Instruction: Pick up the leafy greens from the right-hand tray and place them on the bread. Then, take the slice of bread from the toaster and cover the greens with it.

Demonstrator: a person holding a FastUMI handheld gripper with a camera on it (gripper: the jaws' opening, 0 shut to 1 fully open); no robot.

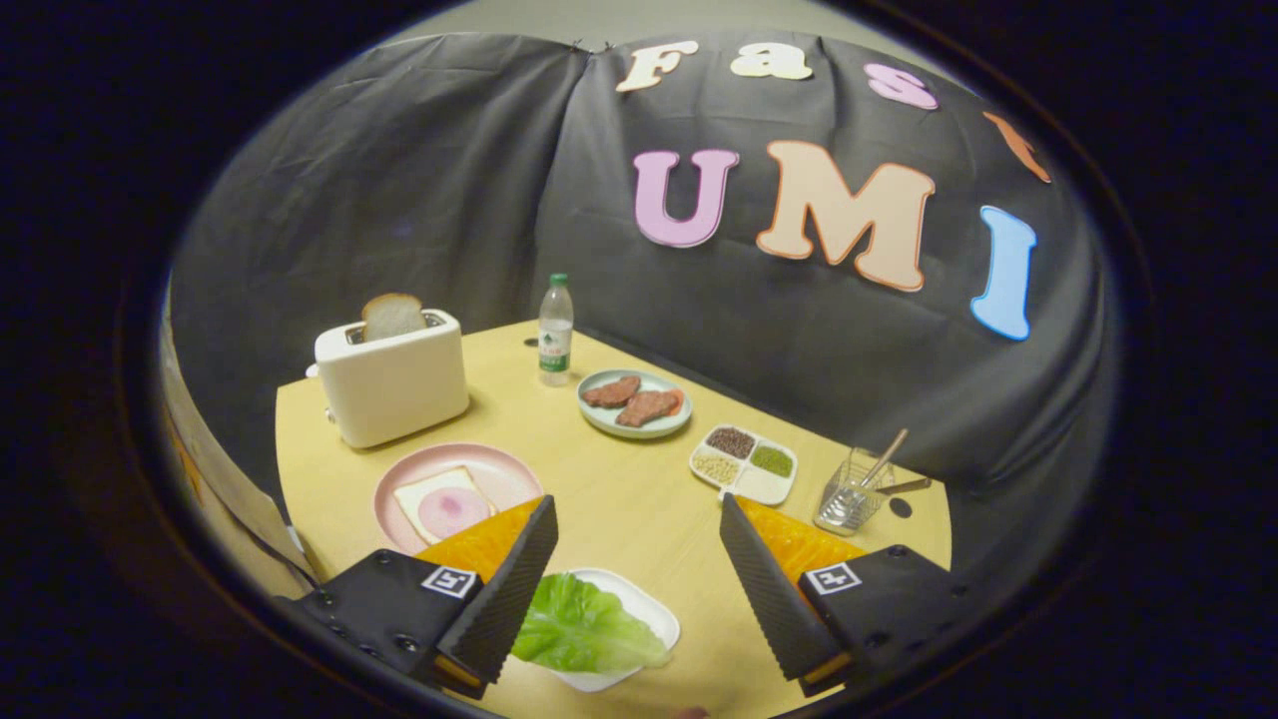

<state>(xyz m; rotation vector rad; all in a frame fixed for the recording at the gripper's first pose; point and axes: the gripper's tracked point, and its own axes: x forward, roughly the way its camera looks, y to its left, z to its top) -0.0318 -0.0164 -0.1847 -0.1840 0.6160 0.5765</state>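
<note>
Pink plate with bread is seen just ahead of the left finger, the toaster with its slice beyond. Leafy greens lie on a white tray, apparently untouched, between the fingers of the released claw, held wide above the counter.

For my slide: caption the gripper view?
Open gripper hovers over lettuce, toast waiting in toaster.

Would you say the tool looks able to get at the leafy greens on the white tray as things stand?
Probably yes. The tool is open, and the leafy greens lie uncovered on the white tray between its fingers, nearer the left one. Nothing stands between the fingers and the leaf, so a short move down should reach it.
</note>
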